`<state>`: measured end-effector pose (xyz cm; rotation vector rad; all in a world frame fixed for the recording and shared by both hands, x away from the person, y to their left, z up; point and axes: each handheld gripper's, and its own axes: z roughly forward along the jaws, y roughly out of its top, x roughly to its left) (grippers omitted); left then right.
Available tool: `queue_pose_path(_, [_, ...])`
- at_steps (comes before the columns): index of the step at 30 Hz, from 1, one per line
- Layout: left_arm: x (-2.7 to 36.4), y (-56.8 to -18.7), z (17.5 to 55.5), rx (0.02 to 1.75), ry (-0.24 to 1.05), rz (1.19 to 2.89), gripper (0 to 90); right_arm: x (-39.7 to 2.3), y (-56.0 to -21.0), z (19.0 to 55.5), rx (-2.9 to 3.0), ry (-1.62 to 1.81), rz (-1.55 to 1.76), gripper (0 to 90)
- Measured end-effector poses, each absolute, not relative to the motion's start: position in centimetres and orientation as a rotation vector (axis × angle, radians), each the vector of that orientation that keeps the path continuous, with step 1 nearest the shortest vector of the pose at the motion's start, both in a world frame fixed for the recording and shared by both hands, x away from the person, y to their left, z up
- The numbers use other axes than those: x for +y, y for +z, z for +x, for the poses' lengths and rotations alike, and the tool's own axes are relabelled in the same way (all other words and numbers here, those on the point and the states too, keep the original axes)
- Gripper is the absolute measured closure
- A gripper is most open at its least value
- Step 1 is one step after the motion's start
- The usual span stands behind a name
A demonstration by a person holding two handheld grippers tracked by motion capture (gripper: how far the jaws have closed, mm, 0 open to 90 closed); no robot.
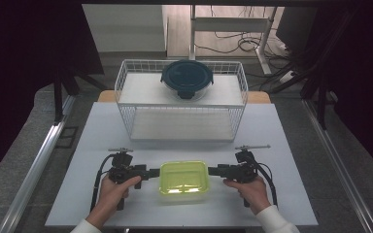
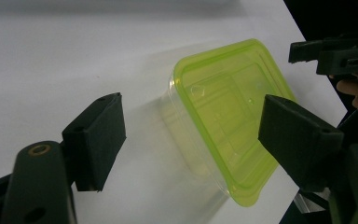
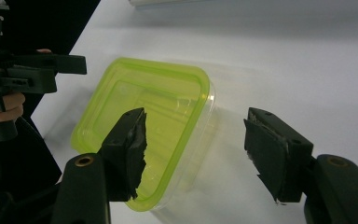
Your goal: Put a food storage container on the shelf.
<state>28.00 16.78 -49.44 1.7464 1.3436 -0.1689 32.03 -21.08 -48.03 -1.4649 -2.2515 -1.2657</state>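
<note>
Lime-lidded plastic container [image 1: 184,177] sits at the table's [image 1: 281,145] near edge, flanked by left gripper [image 1: 154,172] and right gripper [image 1: 212,170], both agape, seemingly squared up to clamp its short ends together.

- The left gripper [image 2: 191,135] holds its black jaws wide apart, gripping nothing.
- A lime-lidded clear container [image 2: 223,116] sits between them on the white table [image 2: 74,56].
- The right gripper [image 2: 335,53] waits beyond it.

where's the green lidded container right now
In the high view the green-lidded container sits on the white table near its front edge, between the left gripper and the right gripper, in front of the wire basket.
</note>
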Motion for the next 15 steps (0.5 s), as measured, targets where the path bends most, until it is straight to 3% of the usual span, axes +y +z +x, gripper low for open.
queue_pose_path(15, [16.2,-50.8,28.6,1.35,-0.284,1.718,26.5,-19.9,-49.7,32.4,-2.226,-1.203,-1.454,39.5])
